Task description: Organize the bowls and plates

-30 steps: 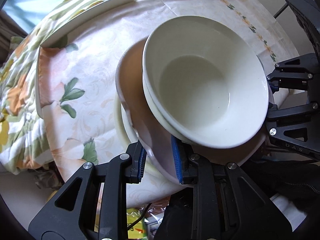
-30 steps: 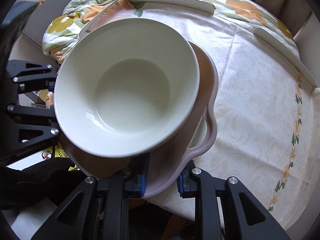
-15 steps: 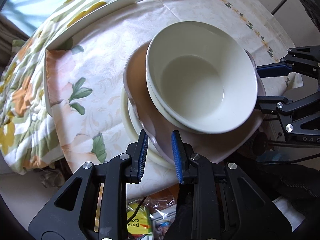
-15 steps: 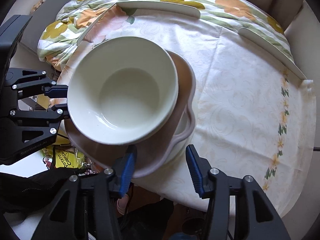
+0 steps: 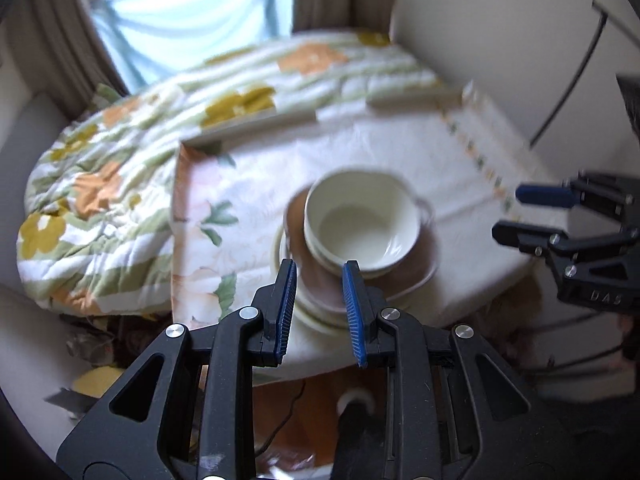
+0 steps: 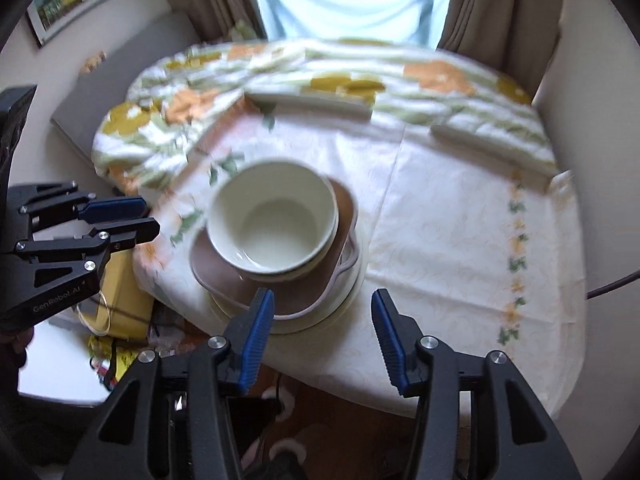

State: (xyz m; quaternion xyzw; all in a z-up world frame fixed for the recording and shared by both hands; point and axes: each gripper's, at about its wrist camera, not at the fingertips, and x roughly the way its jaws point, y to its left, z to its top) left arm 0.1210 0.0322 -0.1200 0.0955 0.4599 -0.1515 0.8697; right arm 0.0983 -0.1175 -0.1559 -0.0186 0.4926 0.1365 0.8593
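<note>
Left gripper (image 5: pixel 320 312) parted narrowly, right gripper (image 6: pixel 324 340) spread wide; both sets of jaws held nothing. Just beyond, at 12 o'clock, bowl (image 6: pixel 274 224) sat atop brown plate (image 6: pixel 224 276) and pale plates on desk (image 6: pixel 460 240), likely stacked for tidiness.

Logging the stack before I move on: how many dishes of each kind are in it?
Bowls: 2, nested white bowls, the lower showing only as a rim.
Brown plate: 1.
Cream plates: at least 1 at the bottom; blur hides whether there are more.
Total: at least 4.
</note>
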